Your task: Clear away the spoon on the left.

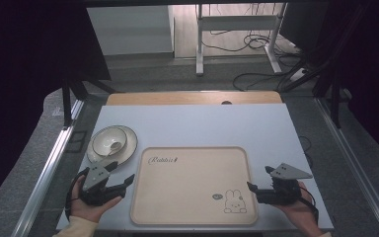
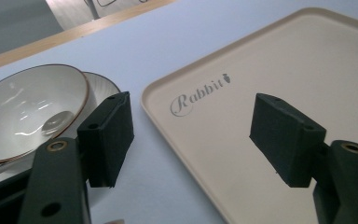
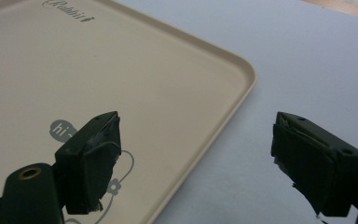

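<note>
A beige tray (image 1: 187,185) printed with "Rabbit" and a rabbit drawing lies on the white table, near the front edge. A white bowl with a brown rim (image 1: 109,140) sits on a white plate (image 1: 128,148) just left of the tray's far corner. My left gripper (image 1: 126,173) is open at the tray's left edge, its jaws straddling the rim (image 2: 158,116) with the bowl (image 2: 28,107) beside its left jaw. My right gripper (image 1: 258,178) is open at the tray's right edge, its jaws either side of the rim (image 3: 223,112). Nothing is held in either.
The white table top (image 1: 202,123) has bare room behind the tray, with a wooden strip (image 1: 192,98) along its far edge. Beyond it stand a metal frame leg (image 1: 200,44) and loose cables (image 1: 256,44) on the floor.
</note>
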{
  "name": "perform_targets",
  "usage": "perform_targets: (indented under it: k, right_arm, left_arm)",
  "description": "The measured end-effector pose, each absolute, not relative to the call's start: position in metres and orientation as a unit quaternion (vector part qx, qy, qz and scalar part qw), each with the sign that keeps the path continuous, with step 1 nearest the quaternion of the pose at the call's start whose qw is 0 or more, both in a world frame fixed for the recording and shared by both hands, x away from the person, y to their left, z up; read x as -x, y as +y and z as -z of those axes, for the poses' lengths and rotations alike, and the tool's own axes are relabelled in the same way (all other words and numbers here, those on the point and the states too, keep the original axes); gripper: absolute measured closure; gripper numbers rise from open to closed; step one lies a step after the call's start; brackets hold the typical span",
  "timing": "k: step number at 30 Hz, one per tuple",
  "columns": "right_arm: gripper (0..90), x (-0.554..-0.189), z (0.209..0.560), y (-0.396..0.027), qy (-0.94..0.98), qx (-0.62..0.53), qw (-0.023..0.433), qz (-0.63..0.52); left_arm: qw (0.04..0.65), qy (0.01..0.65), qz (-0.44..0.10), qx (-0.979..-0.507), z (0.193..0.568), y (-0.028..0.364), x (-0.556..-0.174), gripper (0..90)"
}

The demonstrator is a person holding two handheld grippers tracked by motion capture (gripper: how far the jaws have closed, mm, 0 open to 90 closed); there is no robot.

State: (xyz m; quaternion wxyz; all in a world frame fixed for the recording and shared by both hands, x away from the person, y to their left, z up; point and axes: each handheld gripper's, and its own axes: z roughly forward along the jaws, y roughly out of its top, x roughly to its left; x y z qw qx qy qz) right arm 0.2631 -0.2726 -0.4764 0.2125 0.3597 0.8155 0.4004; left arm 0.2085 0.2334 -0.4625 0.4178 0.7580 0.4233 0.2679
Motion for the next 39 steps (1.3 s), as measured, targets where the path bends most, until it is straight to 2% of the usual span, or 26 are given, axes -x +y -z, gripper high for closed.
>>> perform_targets:
  k: [34, 39]
  right_arm:
    - [16.5, -0.267, 0.479, -0.272, 0.821, -0.357, 0.218, -0.388]
    - [16.5, -0.268, 0.48, -0.272, 0.822, -0.358, 0.219, -0.386]
  left_arm:
    - [0.412, 0.489, -0.294, -0.711, 0.464, 0.286, -0.198, 30.6]
    - [0.425, 0.482, -0.32, -0.696, 0.457, 0.29, -0.188, 32.0]
